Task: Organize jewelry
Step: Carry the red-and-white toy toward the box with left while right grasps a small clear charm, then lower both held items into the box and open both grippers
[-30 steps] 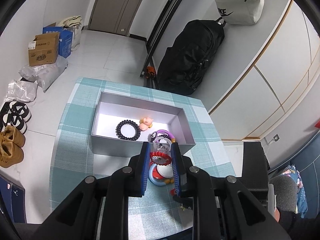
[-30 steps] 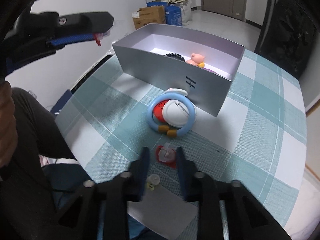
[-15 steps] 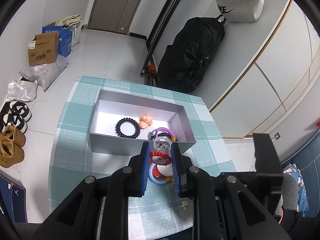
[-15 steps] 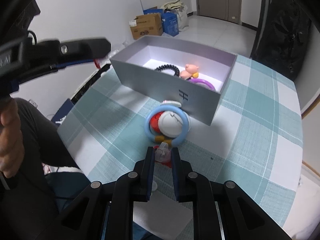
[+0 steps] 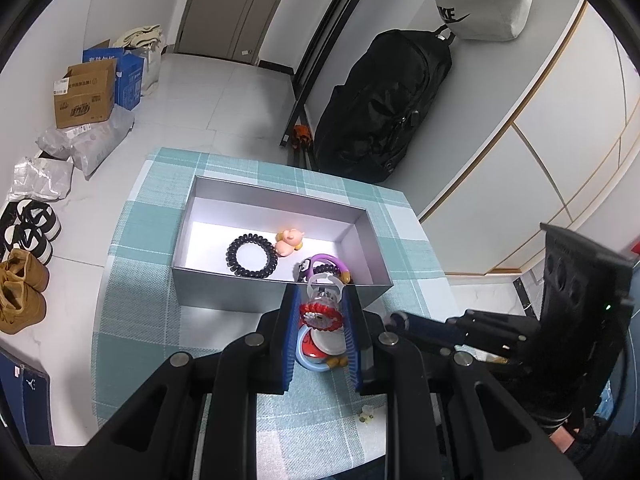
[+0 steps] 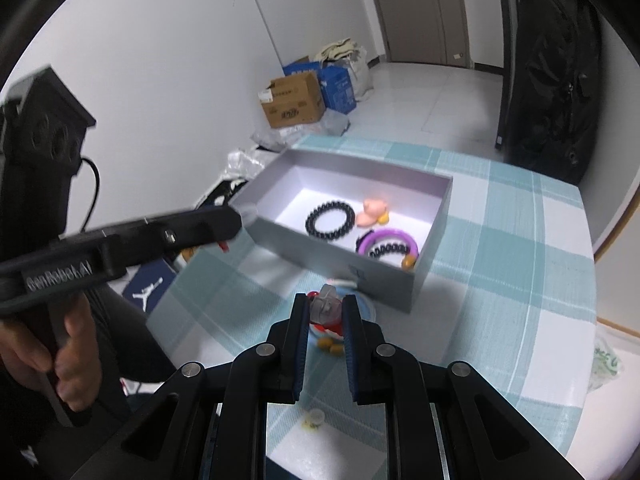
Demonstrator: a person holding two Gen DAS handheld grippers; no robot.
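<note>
In the left wrist view my left gripper (image 5: 322, 300) is shut on a toy ring with a red-and-white top and a clear band (image 5: 320, 312), held just in front of the grey box (image 5: 232, 288). Inside the box lie a black spiral hair tie (image 5: 252, 256), a pink pig charm (image 5: 290, 242) and a purple bracelet (image 5: 330, 262). A blue bracelet with a white-and-red charm (image 5: 316, 354) lies on the cloth below the fingers. My right gripper (image 6: 325, 304) is shut on a small red-and-clear piece (image 6: 326, 310), lifted above the blue bracelet (image 6: 366, 306).
The teal checked tablecloth (image 6: 520, 280) covers the table. A small pale yellowish bit (image 6: 314, 416) lies near the front edge. A hand (image 6: 60, 360) holds the left gripper's handle (image 6: 160, 236) close to the box's left corner. A black bag (image 5: 380, 100) and cardboard boxes (image 5: 84, 96) stand on the floor.
My right gripper has closed on the red-and-clear piece and lifted it off the cloth, tilting up toward the box. The left gripper has held still with its ring.
</note>
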